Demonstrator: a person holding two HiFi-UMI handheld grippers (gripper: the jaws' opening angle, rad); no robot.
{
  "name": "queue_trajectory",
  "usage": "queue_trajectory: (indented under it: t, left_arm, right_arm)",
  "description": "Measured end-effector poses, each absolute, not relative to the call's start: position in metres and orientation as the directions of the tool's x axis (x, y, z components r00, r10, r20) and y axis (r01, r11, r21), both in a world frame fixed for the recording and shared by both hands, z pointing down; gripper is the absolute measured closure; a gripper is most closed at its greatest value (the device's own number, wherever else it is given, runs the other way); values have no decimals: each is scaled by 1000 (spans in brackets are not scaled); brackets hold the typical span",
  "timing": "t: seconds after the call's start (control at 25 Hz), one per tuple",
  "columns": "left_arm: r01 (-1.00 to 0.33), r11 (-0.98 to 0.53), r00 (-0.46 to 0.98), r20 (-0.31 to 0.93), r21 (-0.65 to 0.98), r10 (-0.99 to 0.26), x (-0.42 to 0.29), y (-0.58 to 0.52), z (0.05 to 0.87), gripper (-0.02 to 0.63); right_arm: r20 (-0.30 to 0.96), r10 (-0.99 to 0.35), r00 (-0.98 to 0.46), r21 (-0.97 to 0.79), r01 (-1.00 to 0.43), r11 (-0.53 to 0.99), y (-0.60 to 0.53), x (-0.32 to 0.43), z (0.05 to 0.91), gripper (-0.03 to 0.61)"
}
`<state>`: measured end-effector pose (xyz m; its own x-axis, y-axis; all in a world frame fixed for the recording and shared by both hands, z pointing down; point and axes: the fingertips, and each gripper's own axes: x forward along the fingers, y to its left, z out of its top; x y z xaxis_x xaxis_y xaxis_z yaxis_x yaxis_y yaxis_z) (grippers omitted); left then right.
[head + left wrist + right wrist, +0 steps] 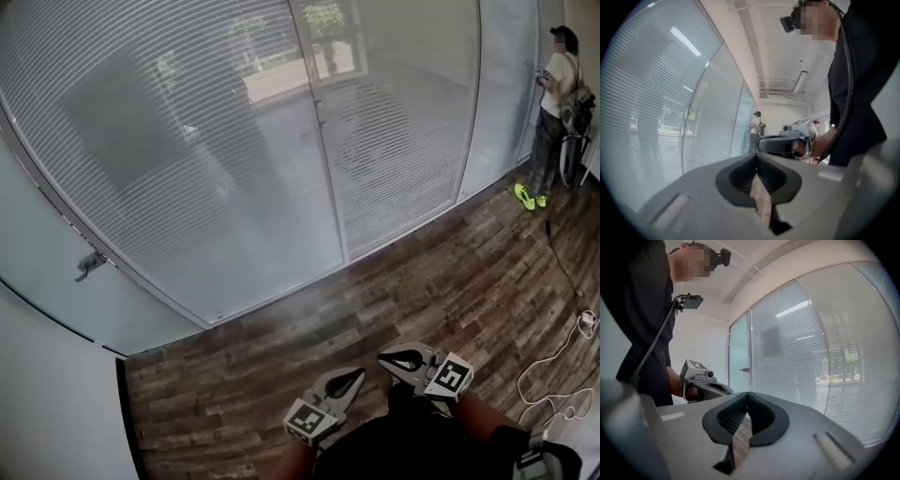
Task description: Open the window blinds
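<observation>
My left gripper [352, 377] and right gripper [389, 361] were both clenched on nothing. The blinds [187, 141] hung ahead behind glass [502, 103], well apart from them. I judged the slats light and easily bent, so I should grasp a cord or knob, but I saw none.

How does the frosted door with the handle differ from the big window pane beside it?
The door is plain frosted glass with a handle; the window pane is covered by horizontal blind slats, no handle. The door is narrower than the window pane. Both reach the wooden floor.
</observation>
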<state>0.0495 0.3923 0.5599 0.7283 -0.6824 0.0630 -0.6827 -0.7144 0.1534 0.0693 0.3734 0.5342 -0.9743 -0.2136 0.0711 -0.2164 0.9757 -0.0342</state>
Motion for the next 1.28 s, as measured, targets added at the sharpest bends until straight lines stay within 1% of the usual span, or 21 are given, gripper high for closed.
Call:
queue_trajectory:
  t: [0.32, 0.64, 0.84, 1.0, 1.28]
  left_arm:
    - [-738, -662, 674, 84, 132, -734, 39, 337, 562, 609]
    - [-801, -591, 598, 82, 101, -797, 25, 256, 558, 609]
    - [-819, -562, 572, 103, 112, -814, 38, 206, 537, 609]
    - [-833, -549, 554, 93, 72, -827, 44, 174, 544, 611]
    - [-838, -541, 546, 91, 77, -833, 64, 153, 552, 609]
  right_arm:
    - [44, -152, -987, -56, -154, 986, 309, 62, 535, 572]
    - [16, -75, -997, -45, -75, 996, 226, 66, 517, 572]
    - [11, -74, -997, -56, -74, 996, 180, 84, 515, 572]
    - [-10, -67, -998, -76, -66, 995, 153, 101, 515, 571]
    - [-10, -57, -998, -78, -56, 995, 122, 120, 523, 572]
